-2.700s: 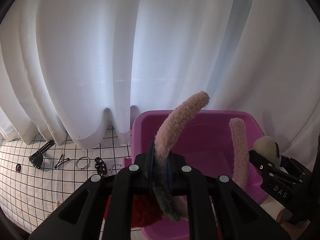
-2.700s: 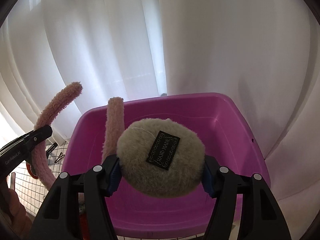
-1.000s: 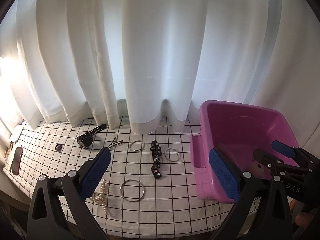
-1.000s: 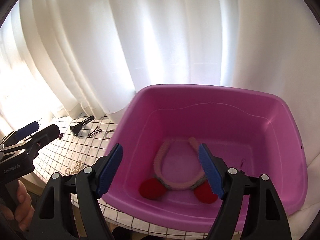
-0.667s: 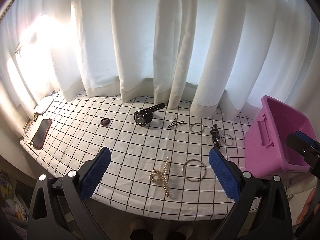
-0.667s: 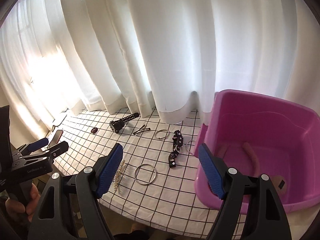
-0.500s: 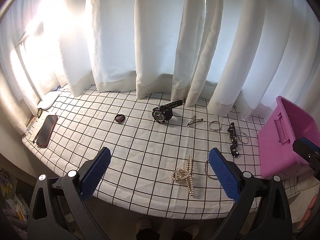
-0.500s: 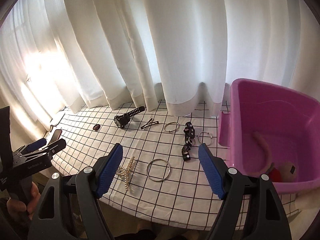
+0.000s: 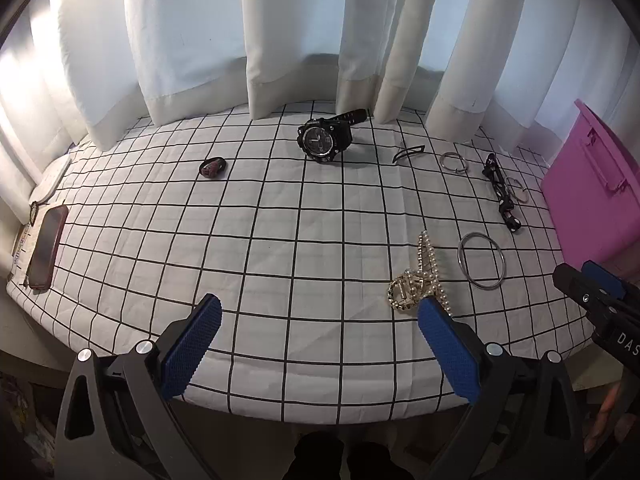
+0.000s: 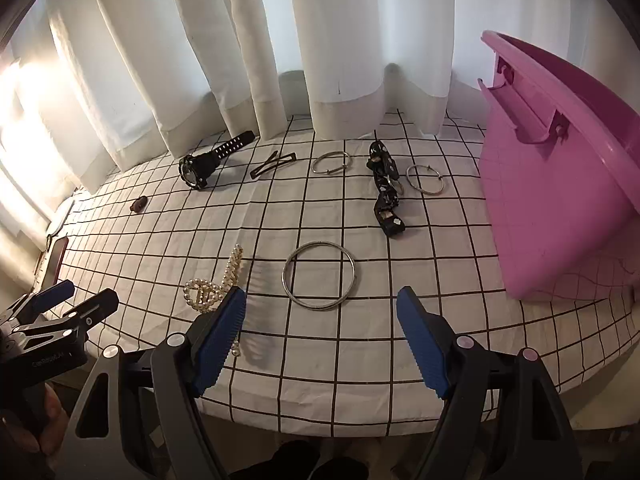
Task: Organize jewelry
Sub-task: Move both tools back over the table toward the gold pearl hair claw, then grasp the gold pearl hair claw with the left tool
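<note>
Left claw [image 9: 316, 332] wide open, empty, right claw [image 10: 320, 322] likewise — "DAS" lettering on its body, bangle [image 10: 319, 275] beyond

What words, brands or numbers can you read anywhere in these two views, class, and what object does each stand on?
"DAS": white letters on the black right gripper, cut off by the left wrist view's edge.
Grey lettering on the black left gripper, right wrist view: too blurred to read.
Dial of the black digital wristwatch: markings too small to read.
Nothing legible on the pink plastic tub, the dark red phone or the checked tablecloth.
</note>
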Tool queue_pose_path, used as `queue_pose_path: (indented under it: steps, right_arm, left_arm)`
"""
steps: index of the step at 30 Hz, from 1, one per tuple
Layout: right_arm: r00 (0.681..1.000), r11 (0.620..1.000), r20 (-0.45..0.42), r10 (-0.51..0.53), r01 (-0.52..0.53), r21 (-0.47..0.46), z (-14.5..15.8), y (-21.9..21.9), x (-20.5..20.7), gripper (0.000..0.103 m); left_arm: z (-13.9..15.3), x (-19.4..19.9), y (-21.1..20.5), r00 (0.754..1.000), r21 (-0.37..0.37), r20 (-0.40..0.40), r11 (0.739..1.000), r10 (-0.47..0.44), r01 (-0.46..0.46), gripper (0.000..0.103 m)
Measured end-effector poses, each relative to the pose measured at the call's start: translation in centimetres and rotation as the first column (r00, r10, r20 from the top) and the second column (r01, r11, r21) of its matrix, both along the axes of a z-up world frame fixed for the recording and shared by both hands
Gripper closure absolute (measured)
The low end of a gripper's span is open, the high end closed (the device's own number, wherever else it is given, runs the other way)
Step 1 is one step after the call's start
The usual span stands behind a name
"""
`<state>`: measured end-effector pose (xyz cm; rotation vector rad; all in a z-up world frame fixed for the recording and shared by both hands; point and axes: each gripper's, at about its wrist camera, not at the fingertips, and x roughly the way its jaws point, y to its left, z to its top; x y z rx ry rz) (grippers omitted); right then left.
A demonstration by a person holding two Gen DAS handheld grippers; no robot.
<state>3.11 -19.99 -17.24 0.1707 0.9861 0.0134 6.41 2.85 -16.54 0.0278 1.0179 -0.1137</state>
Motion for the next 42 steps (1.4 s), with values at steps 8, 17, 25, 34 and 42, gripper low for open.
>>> queue_pose_path:
  steps: [8,17,25,34,42]
  right_arm:
    - [0.999,0.999,-0.01,0.041,-0.041,-0.008,-5.0,-0.8,2.1,0.029]
    - [0.987,0.987,0.016,0.159,-0.159,-0.02,-7.5,0.0,3.9,0.029]
    - [0.976,0.974,0.026,0.216,-0.214,-0.078,-8.6,1.2,5.0,0.028]
    - [0.975,0.967,0.051,0.215,-0.205,-0.154,-9.1,0.8,5.8,0.018]
    - [0.983,0.974,0.056,0.175,-0.165,-0.153,-9.0,-0.3,6.4,0.018]
  left_arm:
    - [-3.5,0.5,-2.5,0.999,-0.041,0.017,0.999,0.027,-0.027,0.006]
    - [-5.6,0.1,-3.7,0.995,-0.026,0.075,0.997,0.069,-0.067,0.006]
    - [-5.8,-0.2,-3.7,0.99,-0.019,0.094,0.994,0.105,-0.104,0.006]
    - [-6.5,0.2,-4.6,0.99,-0.015,0.094,0.995,0.103,-0.102,0.006]
    - [-6.8,0.6,-5.3,0.991,-0.027,0.092,0.995,0.095,-0.093,0.006]
